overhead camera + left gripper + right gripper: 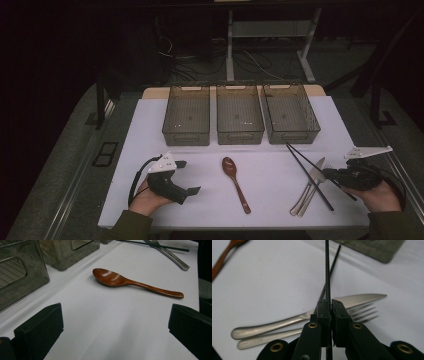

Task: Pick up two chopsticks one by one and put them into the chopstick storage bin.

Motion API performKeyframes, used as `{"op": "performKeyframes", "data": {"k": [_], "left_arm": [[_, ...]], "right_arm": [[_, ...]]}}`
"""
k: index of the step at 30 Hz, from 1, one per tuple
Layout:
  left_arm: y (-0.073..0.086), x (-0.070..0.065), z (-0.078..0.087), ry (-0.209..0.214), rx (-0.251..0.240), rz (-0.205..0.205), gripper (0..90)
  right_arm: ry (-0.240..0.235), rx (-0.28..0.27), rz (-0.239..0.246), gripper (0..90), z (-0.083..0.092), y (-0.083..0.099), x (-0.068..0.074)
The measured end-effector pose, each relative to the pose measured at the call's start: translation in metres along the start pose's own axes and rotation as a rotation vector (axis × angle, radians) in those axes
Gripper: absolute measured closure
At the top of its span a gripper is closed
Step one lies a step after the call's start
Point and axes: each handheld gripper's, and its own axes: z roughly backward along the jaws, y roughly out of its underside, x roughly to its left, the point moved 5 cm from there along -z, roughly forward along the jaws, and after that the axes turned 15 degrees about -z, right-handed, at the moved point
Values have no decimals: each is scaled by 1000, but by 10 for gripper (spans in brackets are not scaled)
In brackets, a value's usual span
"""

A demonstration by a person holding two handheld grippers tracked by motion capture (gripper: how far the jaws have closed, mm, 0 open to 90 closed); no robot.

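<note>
A: Right gripper view: right gripper (329, 305) pinched shut on one black chopstick (327, 270); second chopstick (333, 263) just beyond the tips; knife (357, 298) and fork (362, 312) lying beneath.

B: Left gripper view: left gripper (115, 322) gaping wide, holding nothing; wooden spoon (130, 282) ahead, apart.

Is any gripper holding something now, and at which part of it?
The right gripper pinches one black chopstick near one end. The left gripper is open, holding nothing.

L gripper (189, 176) jaws wide; R gripper (330, 305) clamped.
</note>
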Motion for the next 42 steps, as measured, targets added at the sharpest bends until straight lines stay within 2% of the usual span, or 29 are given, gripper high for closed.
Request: {"op": "performKeyframes", "data": {"k": [9,10,13,19,23,31,42], "left_arm": [[1,1,-1,-3,-8,14,0],[1,1,-1,-2,-7,15,0],[1,2,-1,-2,-6,14,0],[0,1,0,-4,-13,16,0],[0,3,1,-8,-22,22,0],[-1,3,1,-7,-29,30,0],[-1,4,1,-4,-35,20,0]], "right_arm": [[-56,-10,24,858,1,-7,15],[-74,-14,30,859,3,-9,19],[-89,-28,44,859,5,-15,27],[-112,-46,65,859,3,-30,35],[-123,-51,78,859,-3,-42,40],[-155,-55,106,859,-19,-67,60],[-155,-45,111,859,-32,-95,74]]}}
